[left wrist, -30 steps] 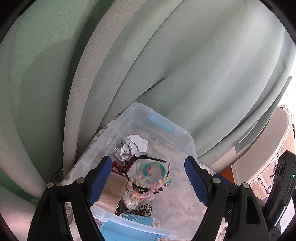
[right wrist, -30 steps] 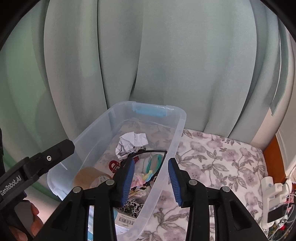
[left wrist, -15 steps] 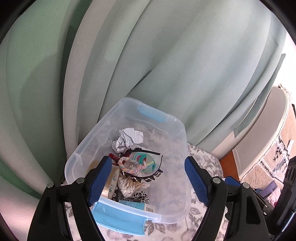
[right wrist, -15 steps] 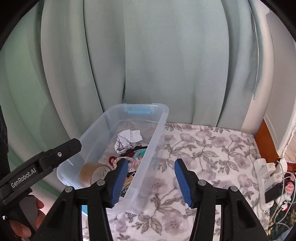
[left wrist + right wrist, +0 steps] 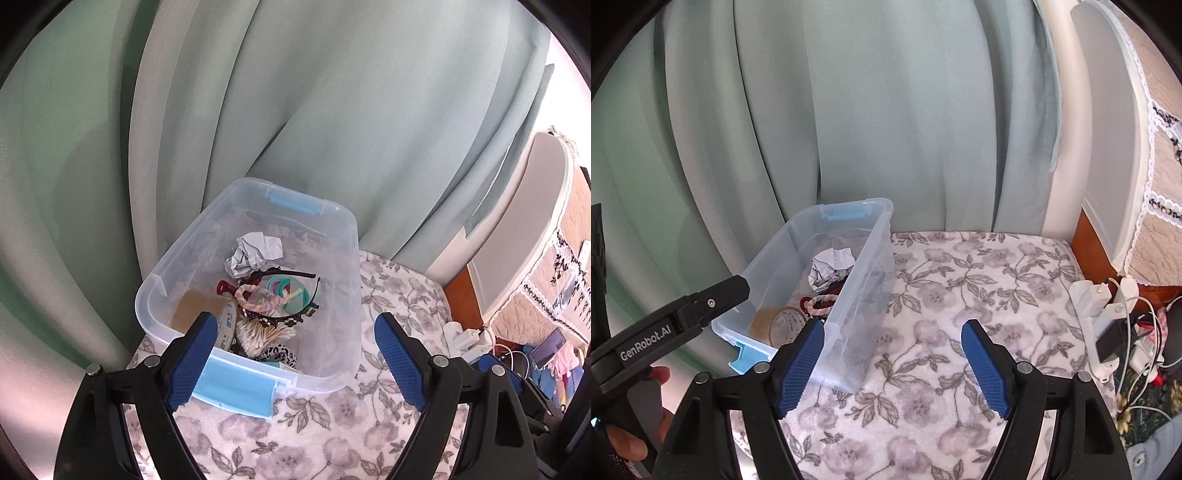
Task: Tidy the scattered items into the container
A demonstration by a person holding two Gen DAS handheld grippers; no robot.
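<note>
**Both grippers hanging empty above the filled bin**

You are holding the left gripper over the near end of the clear plastic container, its blue-padded jaws spreading wider with nothing between them. The container is sitting at the far left corner of the floral blanket, close against the pale green curtain. Inside it, a crumpled paper ball is lying toward the far end; a black headband, a pastel braided hair tie and a teal ring are resting in the middle; a roll of brown tape is leaning at the near left wall, with a bundle of cotton swabs beside it.

You are holding the right gripper over the bare blanket just right of the container, and its jaws are also opening, gripping nothing. At the blanket's right edge, a white power strip with cables is lying. Your left hand is showing in the right wrist view's lower left corner, wrapped around the other tool's handle.
</note>
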